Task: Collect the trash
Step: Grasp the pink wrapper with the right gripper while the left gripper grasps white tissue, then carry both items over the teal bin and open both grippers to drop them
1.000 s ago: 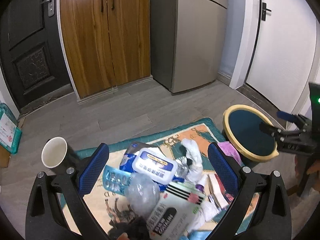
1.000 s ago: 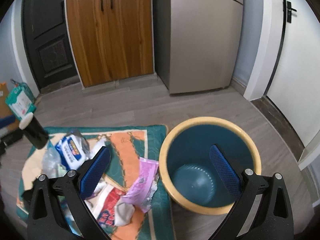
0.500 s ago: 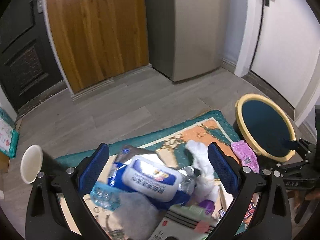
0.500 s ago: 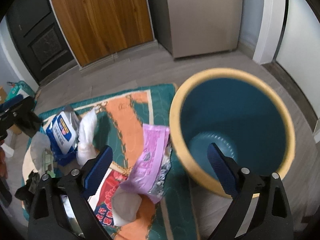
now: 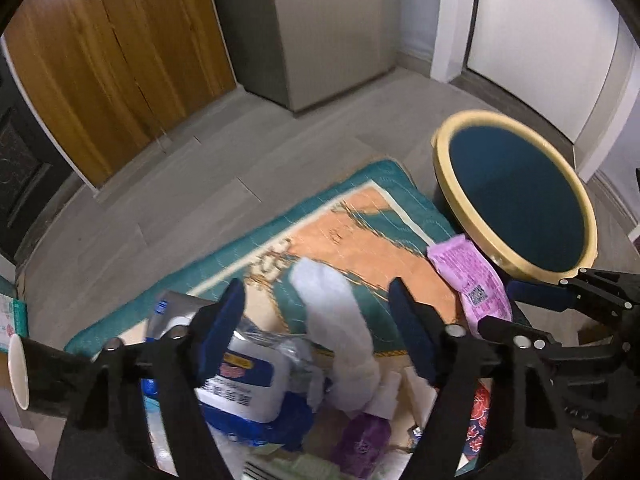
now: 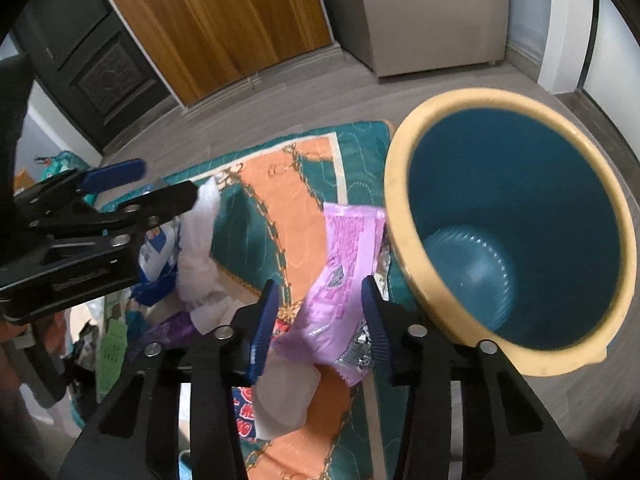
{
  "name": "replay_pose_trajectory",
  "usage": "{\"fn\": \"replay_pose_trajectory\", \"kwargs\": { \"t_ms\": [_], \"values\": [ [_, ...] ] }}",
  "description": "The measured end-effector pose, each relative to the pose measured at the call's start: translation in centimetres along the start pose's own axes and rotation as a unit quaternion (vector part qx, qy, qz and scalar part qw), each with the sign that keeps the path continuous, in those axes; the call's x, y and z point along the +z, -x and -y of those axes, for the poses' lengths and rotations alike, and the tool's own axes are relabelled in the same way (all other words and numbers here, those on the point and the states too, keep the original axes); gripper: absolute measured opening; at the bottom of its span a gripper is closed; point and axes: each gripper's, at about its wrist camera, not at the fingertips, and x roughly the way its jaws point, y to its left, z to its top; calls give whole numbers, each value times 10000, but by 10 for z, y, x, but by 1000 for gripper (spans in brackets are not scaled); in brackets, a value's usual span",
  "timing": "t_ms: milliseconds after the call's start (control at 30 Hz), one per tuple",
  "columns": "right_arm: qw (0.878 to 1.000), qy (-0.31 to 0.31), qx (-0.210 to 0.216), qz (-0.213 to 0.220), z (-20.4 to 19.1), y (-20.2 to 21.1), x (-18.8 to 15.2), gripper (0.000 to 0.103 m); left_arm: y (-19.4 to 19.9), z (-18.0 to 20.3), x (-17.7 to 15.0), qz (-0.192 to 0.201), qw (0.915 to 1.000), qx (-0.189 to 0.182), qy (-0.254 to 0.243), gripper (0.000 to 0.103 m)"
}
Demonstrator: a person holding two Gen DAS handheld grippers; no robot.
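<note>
Two grippers work low over a patterned rug [image 5: 360, 232] strewn with litter. Both stand released, with nothing clamped. The right gripper [image 6: 318, 320] has its blue-padded fingers [image 6: 262, 320] on either side of a pink wrapper [image 6: 340, 280], a clear gap showing at each pad, so the wrapper lies between them unpinched. That wrapper is glossy, printed in darker purple, crumpled at its near end where silver foil shows, and its far corner touches the yellow rim of the bin [image 6: 400, 200]. The bin stands just beside the rug's edge, blue inside. Just left of the wrapper lies a white tissue wad [image 6: 280, 400] over a red-printed packet.

The left gripper [image 5: 320, 336] straddles a long white crumpled cloth [image 5: 340, 332], which stands between the jaws without touching either pad. To its left sits a blue-and-white wipes pack [image 5: 248, 384]; below it a purple packet [image 5: 360, 436]. A black paper cup [image 5: 36, 376] lies on its side at the far left. Behind stand wooden cupboard doors [image 5: 100, 60] and a grey fridge [image 5: 320, 28].
</note>
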Motion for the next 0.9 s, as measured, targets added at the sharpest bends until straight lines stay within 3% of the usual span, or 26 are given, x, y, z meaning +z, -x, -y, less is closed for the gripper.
{"fn": "replay_pose_trajectory", "kwargs": {
  "t_ms": [133, 333, 467, 900],
  "values": [
    [9999, -13, -31, -109, 4, -4, -3, 37, -13, 4, -3, -269, 9996, 8, 0, 52],
    [9995, -140, 123, -248, 8, -8, -4, 16, -28, 4, -12, -651, 9979, -20, 46, 25],
    [9996, -103, 154, -220, 6, -7, -2, 11, -27, -1, -16, -655, 9978, 16, 60, 10],
    [9990, -117, 293, 306, -1, 29, 23, 11, 21, -15, 8, 19, 9995, -72, 306, 4]
  ]
}}
